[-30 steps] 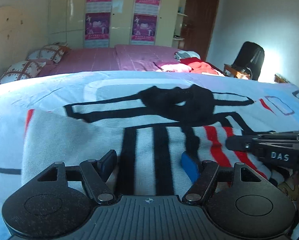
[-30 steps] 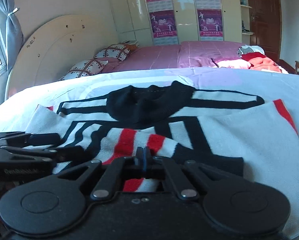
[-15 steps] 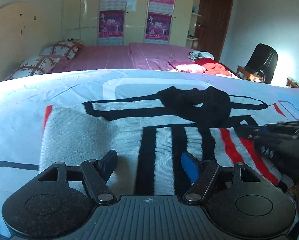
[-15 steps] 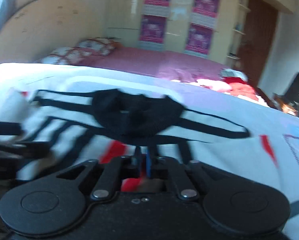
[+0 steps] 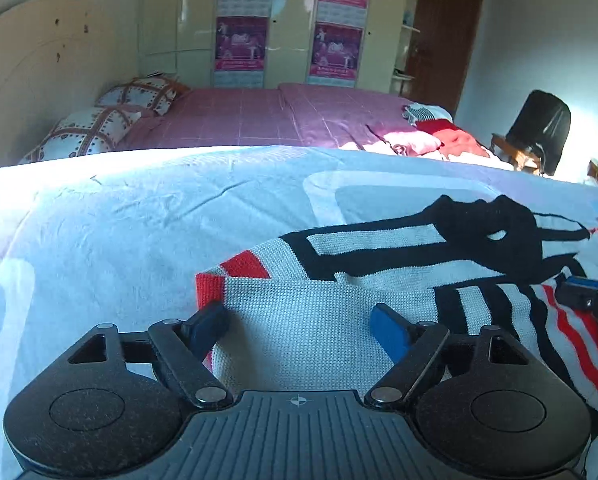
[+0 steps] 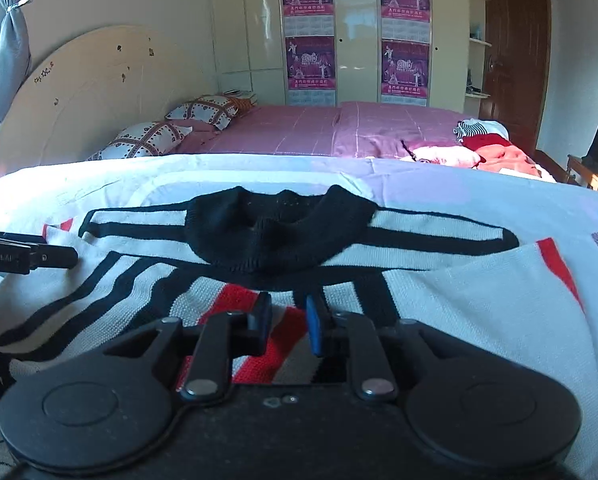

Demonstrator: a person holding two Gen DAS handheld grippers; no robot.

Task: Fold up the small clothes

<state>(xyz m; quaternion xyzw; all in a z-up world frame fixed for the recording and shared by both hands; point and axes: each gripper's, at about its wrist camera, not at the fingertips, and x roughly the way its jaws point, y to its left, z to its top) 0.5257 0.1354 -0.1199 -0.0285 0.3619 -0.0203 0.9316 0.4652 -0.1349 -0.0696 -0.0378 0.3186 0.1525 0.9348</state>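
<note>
A white knit sweater (image 5: 323, 340) with black and red stripes and a black collar (image 6: 279, 228) lies spread on the pale blue sheet (image 5: 119, 248). My left gripper (image 5: 299, 322) hovers low over the sweater's plain white left part near the red cuff (image 5: 243, 266). Its jaws are wide and still opening, with cloth under the gap and no grip. My right gripper (image 6: 287, 314) sits over the red-striped fold (image 6: 239, 296). Its jaws are opening, a narrow gap shows between the pads, and the cloth lies loose below. The left gripper's fingers (image 6: 39, 258) show at the left of the right wrist view.
Beyond the sheet is a pink bed (image 6: 319, 128) with two patterned pillows (image 6: 151, 140) and a pile of clothes (image 6: 487, 152). A wardrobe with posters (image 6: 403, 32) and a brown door (image 6: 511, 40) stand behind. A black chair (image 5: 539, 132) is at the right.
The left gripper slid left across the sweater to its white left part and spread wider. The right gripper's jaws, shut on the red-striped fold before, have parted and let it go.
</note>
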